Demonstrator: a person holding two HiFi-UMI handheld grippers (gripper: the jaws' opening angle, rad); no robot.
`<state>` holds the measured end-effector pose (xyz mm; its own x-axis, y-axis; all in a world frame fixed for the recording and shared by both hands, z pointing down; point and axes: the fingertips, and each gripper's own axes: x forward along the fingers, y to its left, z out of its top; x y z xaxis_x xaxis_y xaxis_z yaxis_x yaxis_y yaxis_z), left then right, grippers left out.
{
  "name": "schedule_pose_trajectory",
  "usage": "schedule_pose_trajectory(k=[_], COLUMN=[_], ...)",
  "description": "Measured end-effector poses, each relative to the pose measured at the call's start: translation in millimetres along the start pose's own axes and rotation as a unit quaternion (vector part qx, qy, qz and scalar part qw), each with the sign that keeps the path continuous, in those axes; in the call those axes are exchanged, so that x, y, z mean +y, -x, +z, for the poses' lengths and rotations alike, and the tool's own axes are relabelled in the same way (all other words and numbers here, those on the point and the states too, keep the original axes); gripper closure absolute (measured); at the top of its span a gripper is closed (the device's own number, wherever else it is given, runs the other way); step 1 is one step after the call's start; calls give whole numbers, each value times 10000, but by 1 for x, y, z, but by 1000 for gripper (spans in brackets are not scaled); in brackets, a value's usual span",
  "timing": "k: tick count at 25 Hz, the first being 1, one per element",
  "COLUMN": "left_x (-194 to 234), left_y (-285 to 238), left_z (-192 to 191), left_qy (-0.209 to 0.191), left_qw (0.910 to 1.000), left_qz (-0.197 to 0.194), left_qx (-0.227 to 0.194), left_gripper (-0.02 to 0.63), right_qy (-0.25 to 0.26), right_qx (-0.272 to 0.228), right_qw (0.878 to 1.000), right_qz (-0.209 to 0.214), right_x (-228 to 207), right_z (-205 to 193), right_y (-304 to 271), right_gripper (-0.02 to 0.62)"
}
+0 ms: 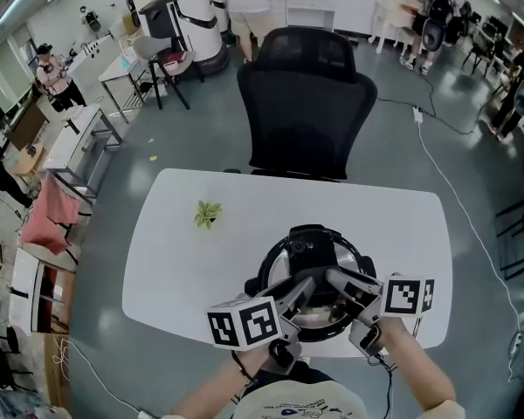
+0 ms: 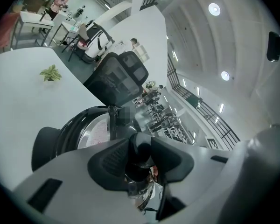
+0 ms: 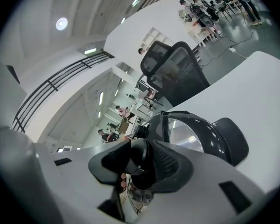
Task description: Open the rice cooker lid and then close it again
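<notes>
Black plastic ringed round bright metal, the rice cooker (image 1: 275, 269) stands at the near edge of the white table (image 1: 183, 260) in the head view, with an office chair (image 1: 304, 103) beyond. The left gripper (image 1: 304, 291) and right gripper (image 1: 336, 282) meet over the middle of its lid (image 1: 319, 314), which looks to be down (how snugly, I cannot tell).

In the left gripper view the jaws are clamped on a dark rounded knob (image 2: 139, 153), and the far half of the lid shows beyond them.

The right gripper view shows the same: its jaws press on that knob (image 3: 139, 160) from the other side.

The step in hand, as I judge it, is the lift. It calls for an even squeeze from both grippers and a rise together without twisting, following the hinge's arc if there is one. The cooker should not be dragged toward the table's edge.
</notes>
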<state>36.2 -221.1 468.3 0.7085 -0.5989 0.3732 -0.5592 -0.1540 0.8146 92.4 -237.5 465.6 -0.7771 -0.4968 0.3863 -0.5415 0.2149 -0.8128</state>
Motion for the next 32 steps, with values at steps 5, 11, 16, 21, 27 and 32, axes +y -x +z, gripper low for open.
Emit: schedule_pose_trajectory(k=[5,11,16,21,27,32], left_x=[1,1,0,-1,-4,-2], left_y=[-3,-8,-13,-19,-22,-22], left_z=[2,6,11,15,18,18], left_qy=[-76,-358,-645,-876,-965,-892], left_qw=[9997,9974,9929,9876,9836,9861], left_qz=[-71,-232,-347,-454,-559,-580], left_qx=[201,581,941,1220,1418,1279], left_gripper=[449,448,446,445,446,448], right_qy=[-84,-343,-469,-688,-921,-920], right_qx=[-196,-579,-883,-1187,-1475,-1489], right_qw=[9996,9974,9933,9864,9816,9806], right_qz=[-160,-262,-585,-901,-785,-882], right_x=[-3,-3,-9,-15,-8,-14], right_z=[1,-1,-3,-8,-8,-10], right_y=[2,4,10,18,18,19], right_gripper=[434,437,437,442,446,446])
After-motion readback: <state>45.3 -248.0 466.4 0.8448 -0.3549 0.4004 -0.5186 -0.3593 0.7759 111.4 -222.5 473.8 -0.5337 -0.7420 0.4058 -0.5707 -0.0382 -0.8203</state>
